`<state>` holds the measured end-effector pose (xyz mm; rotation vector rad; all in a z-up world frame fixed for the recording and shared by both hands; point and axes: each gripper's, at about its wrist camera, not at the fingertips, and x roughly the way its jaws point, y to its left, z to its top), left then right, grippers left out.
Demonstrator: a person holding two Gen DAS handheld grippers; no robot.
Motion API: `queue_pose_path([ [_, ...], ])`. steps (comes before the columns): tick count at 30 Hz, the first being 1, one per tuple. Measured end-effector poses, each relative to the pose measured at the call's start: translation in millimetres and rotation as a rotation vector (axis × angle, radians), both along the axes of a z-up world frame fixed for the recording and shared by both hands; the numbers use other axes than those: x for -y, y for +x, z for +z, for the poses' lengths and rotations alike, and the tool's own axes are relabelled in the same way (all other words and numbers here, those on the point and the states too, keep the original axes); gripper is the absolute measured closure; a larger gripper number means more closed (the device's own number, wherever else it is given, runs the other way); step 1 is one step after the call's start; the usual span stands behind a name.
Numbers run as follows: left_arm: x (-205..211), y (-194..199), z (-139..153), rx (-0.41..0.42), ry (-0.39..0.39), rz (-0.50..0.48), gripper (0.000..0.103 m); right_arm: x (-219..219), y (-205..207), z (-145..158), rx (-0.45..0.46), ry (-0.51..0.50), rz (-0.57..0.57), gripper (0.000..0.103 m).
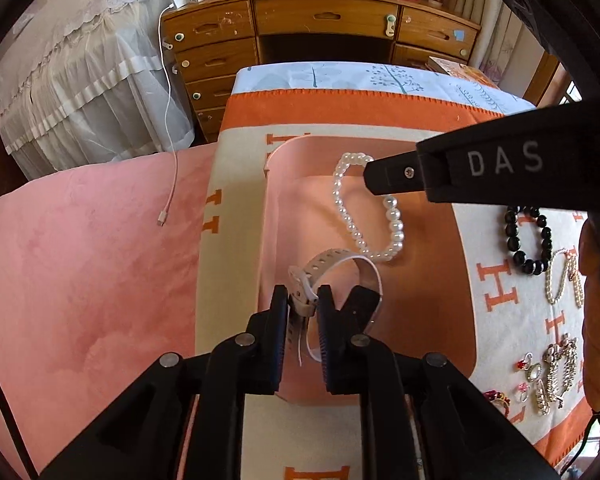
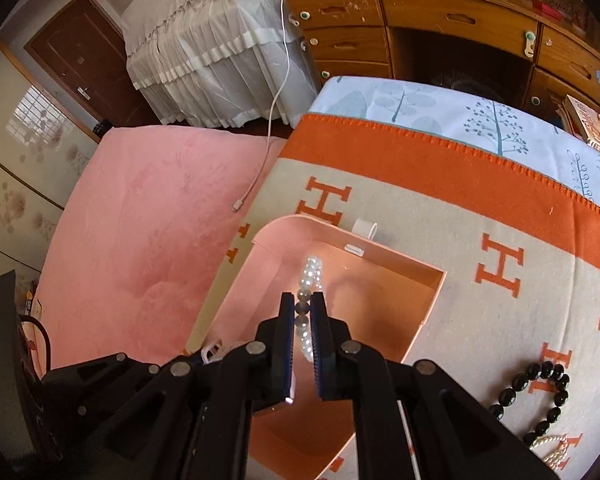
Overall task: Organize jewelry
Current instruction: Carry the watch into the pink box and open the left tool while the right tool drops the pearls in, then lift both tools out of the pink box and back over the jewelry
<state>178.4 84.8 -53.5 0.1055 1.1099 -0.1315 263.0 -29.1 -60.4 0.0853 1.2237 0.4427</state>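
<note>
My right gripper (image 2: 301, 308) is clamped on the pearl bracelet (image 1: 364, 216), jaws nearly together on a few beads, the loop dangling over the open pink box (image 2: 428, 304). My left gripper (image 1: 303, 300) is closed tight on the white watch (image 1: 320, 276), pinching its strap near the buckle, low over the same box.

I judge the risk to be tangling: both loops hang close, so releasing together could snag the strap in the beads. A thin grip on round beads could also slip early.

The right gripper reaches in from the right, angled down over the box's far half; the left points forward and down at its near half. The black bead bracelet (image 1: 528, 240) and other pieces (image 1: 552, 376) wait on the blanket (image 1: 236, 216).
</note>
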Motion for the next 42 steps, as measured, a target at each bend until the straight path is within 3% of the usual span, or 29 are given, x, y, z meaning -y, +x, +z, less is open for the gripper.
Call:
queue_pose_path([
  [5, 3.1, -3.4, 0.7, 0.023, -0.024, -0.029, 0.058, 11.2, -2.1, -6.7, -0.005, -0.016, -0.016, 0.089],
  [7, 5.0, -5.9, 3.7, 0.03, -0.034, -0.036, 0.05, 18.1, -4.8, -6.3, 0.0, -0.012, -0.021, 0.078],
  [9, 8.6, -9.1, 6.7, 0.062, 0.003, -0.029, 0.032, 25.9, -10.2, -2.8, 0.012, 0.0, -0.03, 0.073],
  [10, 10.3, -12.0, 8.9, 0.085, 0.017, -0.03, 0.03, 28.9, -12.7, -0.9, 0.016, 0.007, -0.032, 0.072],
  [19, 19.9, -36.6, 32.6, 0.174, 0.003, -0.056, 0.03, 60.3, -59.5, 25.3, 0.089, 0.092, -0.047, 0.072],
  [28, 36.8, -78.7, 62.0, 0.248, -0.041, -0.122, 0.03, 107.3, -131.0, 58.5, 0.287, 0.092, -0.096, 0.072],
  [32, 43.5, -98.5, 71.7, 0.293, -0.077, -0.143, 0.03, 124.3, -152.5, 62.0, 0.228, 0.072, -0.102, 0.071],
  [36, 52.6, -112.7, 74.5, 0.228, -0.123, -0.17, 0.029, 140.3, -181.7, 63.6, 0.234, 0.081, -0.122, 0.071],
  [39, 56.5, -124.6, 74.5, 0.221, -0.138, -0.145, 0.016, 147.5, -199.5, 62.8, 0.249, 0.073, -0.136, 0.071],
  [42, 58.3, -137.3, 72.0, 0.247, -0.125, -0.127, 0.015, 152.8, -214.6, 58.1, 0.253, 0.06, -0.142, 0.071],
])
